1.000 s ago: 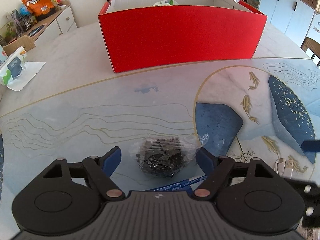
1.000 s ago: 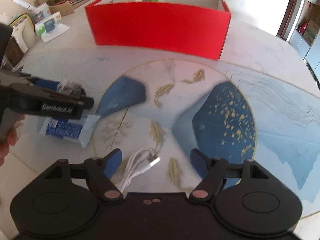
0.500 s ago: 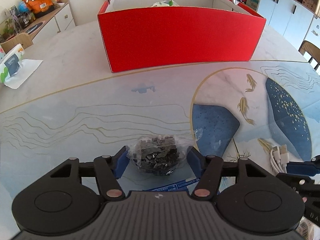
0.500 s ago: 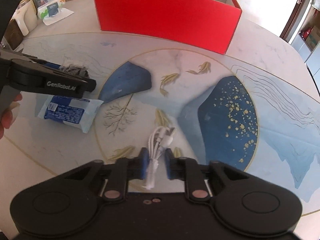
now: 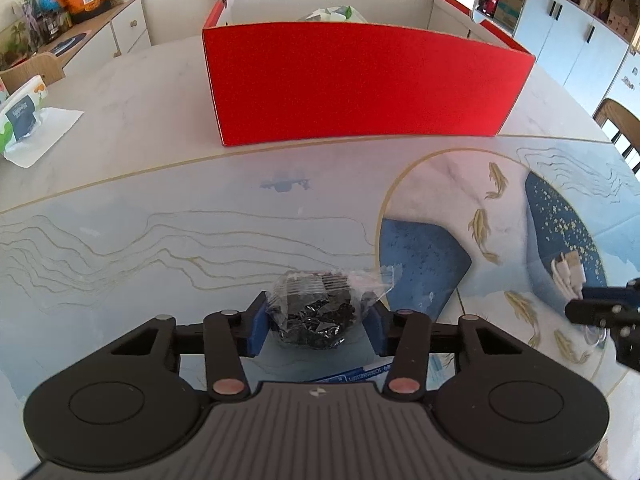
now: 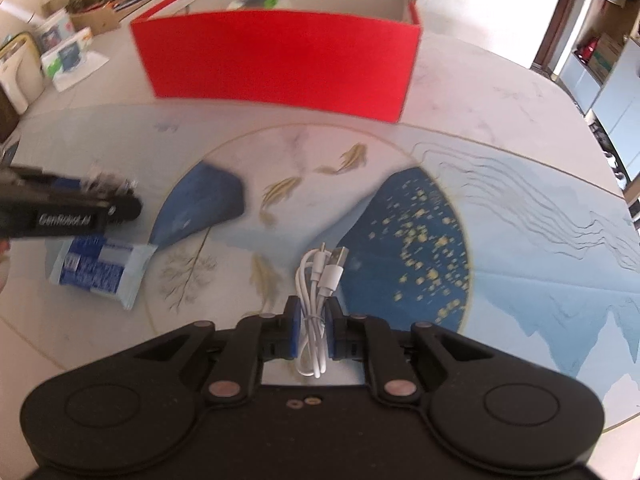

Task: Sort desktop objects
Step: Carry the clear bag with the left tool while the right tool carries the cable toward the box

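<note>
a: marble-look table (image 5: 120,128) with a fish-printed mat, red box (image 5: 360,84) at the far side. from the left wrist view?

b: left gripper (image 5: 316,326) has just been closing; its blue pads now press both sides of the clear packet of dark snack (image 5: 314,312), low on the mat in front of the box. crinkly film, light, contents probably brittle. i'd hold it across the bulky middle, gently, since the loose film tail would slip.

a: and the right wrist view?

b: blurry. right gripper (image 6: 312,334) is clamped tight on the white usb cable (image 6: 316,284), on the bundled loops near the twist tie, plugs pointing toward the box. limp and light, so the bundle is the sensible place to pinch. a blue tissue pack (image 6: 100,272) lies on the mat to the left, just beside the left gripper.
</note>
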`<state>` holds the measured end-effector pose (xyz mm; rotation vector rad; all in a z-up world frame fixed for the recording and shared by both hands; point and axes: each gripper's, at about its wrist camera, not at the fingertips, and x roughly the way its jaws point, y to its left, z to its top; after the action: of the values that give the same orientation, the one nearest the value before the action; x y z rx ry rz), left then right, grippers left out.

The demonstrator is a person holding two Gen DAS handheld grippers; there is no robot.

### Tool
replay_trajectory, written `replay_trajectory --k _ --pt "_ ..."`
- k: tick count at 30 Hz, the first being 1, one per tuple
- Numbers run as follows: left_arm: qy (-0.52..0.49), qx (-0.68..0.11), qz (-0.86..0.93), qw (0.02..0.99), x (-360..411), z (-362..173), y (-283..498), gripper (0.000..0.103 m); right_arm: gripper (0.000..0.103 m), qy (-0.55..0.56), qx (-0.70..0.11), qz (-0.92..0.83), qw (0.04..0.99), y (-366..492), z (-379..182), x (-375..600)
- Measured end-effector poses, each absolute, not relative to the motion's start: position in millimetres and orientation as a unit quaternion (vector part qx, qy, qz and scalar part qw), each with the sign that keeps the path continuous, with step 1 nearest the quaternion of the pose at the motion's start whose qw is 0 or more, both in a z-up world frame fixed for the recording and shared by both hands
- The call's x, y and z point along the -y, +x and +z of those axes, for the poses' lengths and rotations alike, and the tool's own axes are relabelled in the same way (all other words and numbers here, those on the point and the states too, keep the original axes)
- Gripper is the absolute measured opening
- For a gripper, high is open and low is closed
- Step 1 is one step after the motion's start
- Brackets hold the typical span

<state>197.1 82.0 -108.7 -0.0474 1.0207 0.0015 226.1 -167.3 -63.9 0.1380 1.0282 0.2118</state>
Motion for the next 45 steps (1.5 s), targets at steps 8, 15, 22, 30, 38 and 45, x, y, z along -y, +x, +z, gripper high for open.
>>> replay_trajectory --k 8,15,22,30,38,45 --pt "-0.041 -0.477 -0.015 0.878 -85.9 -96.4 200.5 0.037 0.012 0.113 -0.473 0.081 0.870 242.8 -49.6 196.1" --pt "-0.056 -0.469 -0.024 0.881 -88.6 -83.5 202.4 0.037 0.012 0.131 -0.455 0.084 0.877 253.2 -33.1 208.4" --pt "-0.077 -0.457 -0.037 0.886 -93.2 -65.0 203.0 0.036 0.012 0.140 -0.440 0.088 0.882 261.2 -17.7 211.4" --pt "-0.088 -0.446 -0.046 0.889 -95.2 -46.8 210.3 0.036 0.012 0.148 -0.426 0.094 0.887 269.8 -4.4 213.5" --pt "-0.089 -0.427 -0.059 0.898 -90.0 -24.0 226.1 0.036 0.012 0.150 -0.412 0.102 0.893 285.5 15.5 217.0" --pt "-0.081 -0.406 -0.065 0.908 -84.7 -2.5 247.4 0.036 0.012 0.144 -0.394 0.113 0.901 304.4 34.7 216.9"
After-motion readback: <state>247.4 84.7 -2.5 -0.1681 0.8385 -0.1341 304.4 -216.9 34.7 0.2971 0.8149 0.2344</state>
